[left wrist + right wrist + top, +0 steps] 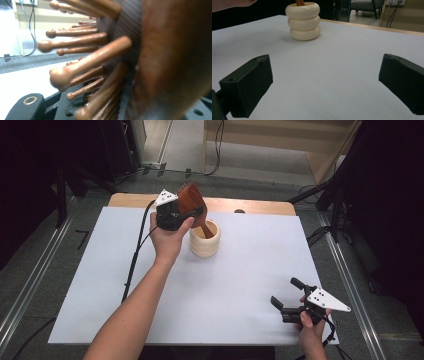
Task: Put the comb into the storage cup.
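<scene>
Grip status: left hand-held gripper (186, 213) is clamped on the head of a reddish-brown wooden paddle hairbrush (190, 200), above the far middle of the desk (250, 270), a wooden top covered by a white sheet. Brush head is held tilted, with its handle pointing down into a cream-coloured ribbed round holder (205, 240) made of three stacked rings. Holder stands on the white sheet near the far edge, a little left of centre, just beside the left hand (167, 240). In the left gripper view, the rounded wooden bristle pins (82, 65) of the brush sit close before the camera, projecting to the left from its dark cushion.

Right hand-held gripper (290, 297) rests near the near right corner of the desk, jaws spread wide with nothing between them, well apart from the holder. In the right gripper view, both black jaws frame bare white sheet, and the holder (304, 21) stands farther off
</scene>
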Motion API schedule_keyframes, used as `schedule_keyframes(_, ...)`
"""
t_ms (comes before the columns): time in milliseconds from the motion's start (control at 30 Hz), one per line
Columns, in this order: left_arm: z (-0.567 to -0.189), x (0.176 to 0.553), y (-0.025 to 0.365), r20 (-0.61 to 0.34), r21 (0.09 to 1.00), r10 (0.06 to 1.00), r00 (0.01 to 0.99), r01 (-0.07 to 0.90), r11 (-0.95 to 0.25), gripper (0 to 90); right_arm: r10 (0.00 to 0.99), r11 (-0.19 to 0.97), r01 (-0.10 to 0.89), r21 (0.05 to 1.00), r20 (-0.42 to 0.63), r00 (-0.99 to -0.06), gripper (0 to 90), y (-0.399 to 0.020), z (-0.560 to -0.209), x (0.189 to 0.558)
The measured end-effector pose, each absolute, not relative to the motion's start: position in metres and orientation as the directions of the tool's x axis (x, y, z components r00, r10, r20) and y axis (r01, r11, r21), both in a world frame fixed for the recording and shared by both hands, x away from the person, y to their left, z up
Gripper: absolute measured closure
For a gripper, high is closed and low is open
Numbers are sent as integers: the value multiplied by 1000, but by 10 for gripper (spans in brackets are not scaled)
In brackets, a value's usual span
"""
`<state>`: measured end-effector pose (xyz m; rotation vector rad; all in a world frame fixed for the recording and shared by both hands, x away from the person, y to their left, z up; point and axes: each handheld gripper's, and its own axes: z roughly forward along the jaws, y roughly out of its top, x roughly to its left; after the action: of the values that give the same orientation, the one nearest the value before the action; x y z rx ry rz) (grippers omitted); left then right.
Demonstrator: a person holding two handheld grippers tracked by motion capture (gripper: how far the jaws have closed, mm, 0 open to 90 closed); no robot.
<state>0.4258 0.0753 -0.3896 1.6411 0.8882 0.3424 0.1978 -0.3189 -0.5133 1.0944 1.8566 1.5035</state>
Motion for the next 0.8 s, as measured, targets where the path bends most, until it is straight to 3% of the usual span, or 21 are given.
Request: schedule_keyframes(800, -414, 427, 66, -253, 917, 735, 630, 398, -26, 569, 830, 68, 273, 960, 97, -549, 0, -318, -513, 198)
